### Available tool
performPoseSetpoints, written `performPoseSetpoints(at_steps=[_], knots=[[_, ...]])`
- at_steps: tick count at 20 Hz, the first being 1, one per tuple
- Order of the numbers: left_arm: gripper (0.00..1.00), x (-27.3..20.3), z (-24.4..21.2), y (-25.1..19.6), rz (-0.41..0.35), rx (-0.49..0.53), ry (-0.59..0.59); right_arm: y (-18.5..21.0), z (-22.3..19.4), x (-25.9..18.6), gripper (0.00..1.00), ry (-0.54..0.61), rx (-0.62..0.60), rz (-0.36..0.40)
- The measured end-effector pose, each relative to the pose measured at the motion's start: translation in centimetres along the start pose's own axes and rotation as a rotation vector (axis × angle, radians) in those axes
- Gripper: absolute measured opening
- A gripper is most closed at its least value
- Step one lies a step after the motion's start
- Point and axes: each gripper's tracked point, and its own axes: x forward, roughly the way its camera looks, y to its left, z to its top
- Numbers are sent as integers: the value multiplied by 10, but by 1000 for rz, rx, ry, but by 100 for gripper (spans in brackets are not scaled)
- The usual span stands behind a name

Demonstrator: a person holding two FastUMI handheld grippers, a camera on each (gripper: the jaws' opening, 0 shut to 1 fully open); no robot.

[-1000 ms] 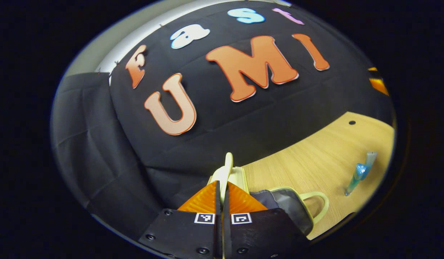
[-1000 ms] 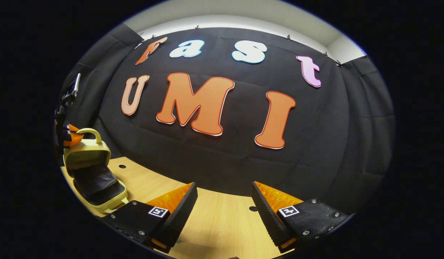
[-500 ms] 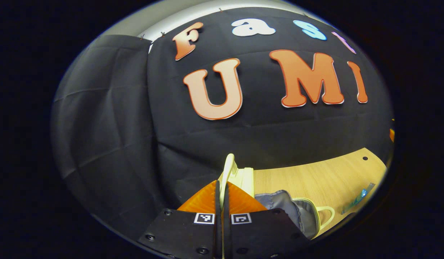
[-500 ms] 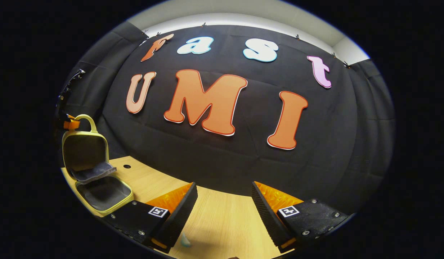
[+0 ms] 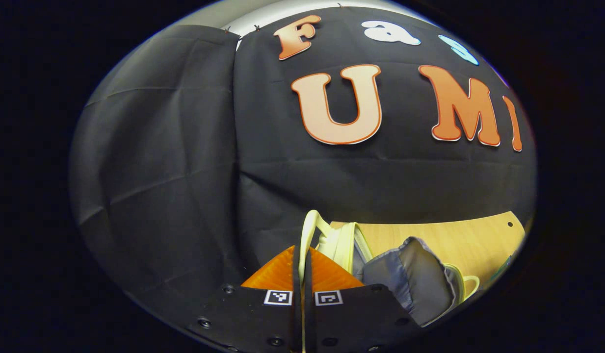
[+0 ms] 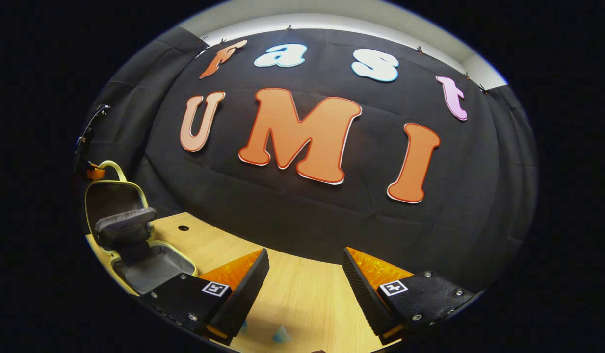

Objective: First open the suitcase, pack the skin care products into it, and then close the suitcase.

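In the left gripper view, the left gripper (image 5: pixel 302 257) is seen with its two fingers pressed together on the pale yellow handle (image 5: pixel 308 230) of the suitcase lid (image 5: pixel 342 241), the handle rising just above the fingertips. Directly to the right of the fingers, the grey lining (image 5: pixel 407 279) of the suitcase is bunched up, and beyond it a second yellow handle (image 5: pixel 470 283) is seen at the edge of the case. The wooden table (image 5: pixel 430 235) is spread behind them.

In the right gripper view, the suitcase (image 6: pixel 135 235) is found at the far left, well apart from the right gripper (image 6: pixel 306 274), with its lid raised upright and its lower half lying open on the table (image 6: pixel 302 294). The lid handle (image 6: pixel 115 169) is held at the top by the left gripper (image 6: pixel 93 172) (small and partly hidden at the edge). The right gripper is held wide apart above the table with nothing between its fingers. Below the gap, a small bluish object (image 6: pixel 281 335) is glimpsed on the wood, too blurred to be identified.
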Motion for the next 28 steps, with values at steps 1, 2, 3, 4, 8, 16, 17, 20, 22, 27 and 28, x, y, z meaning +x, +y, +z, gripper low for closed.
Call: performPoseSetpoints(at_steps=[1, 2, 3, 4, 8, 16, 17, 20, 22, 27, 28], knots=[[2, 9, -6, 10, 9, 4, 13, 8, 0, 2, 96, 7, 0, 10], [2, 16, -15, 17, 16, 9, 27, 18, 0, 4, 96, 17, 0, 19], [2, 25, -22, 25, 16, 8, 41, 25, 2, 5, 96, 20, 1, 25], [2, 34, -32, 32, 16, -3, 58, 32, 4, 7, 96, 21, 4, 31], [2, 63, -66, 56, 19, -24, 116, 53, 7, 12, 96, 37, 21, 33], [16, 111, -158, 93, 44, -62, 263, 57, -1, 6, 95, 100, 75, -39], [14, 113, -155, 92, 44, -71, 253, 56, -4, 2, 95, 108, 76, -43], [15, 99, -128, 75, 4, -109, 208, 52, -8, -4, 95, 116, 81, -54], [56, 91, -108, 53, -34, -116, 157, 46, -12, -9, 95, 119, 99, -61], [86, 36, -41, -23, -148, -129, 7, 29, -25, -23, 95, 110, 133, -39], [87, 22, -23, -41, -178, -132, -42, 25, -30, -26, 95, 114, 146, -30]])
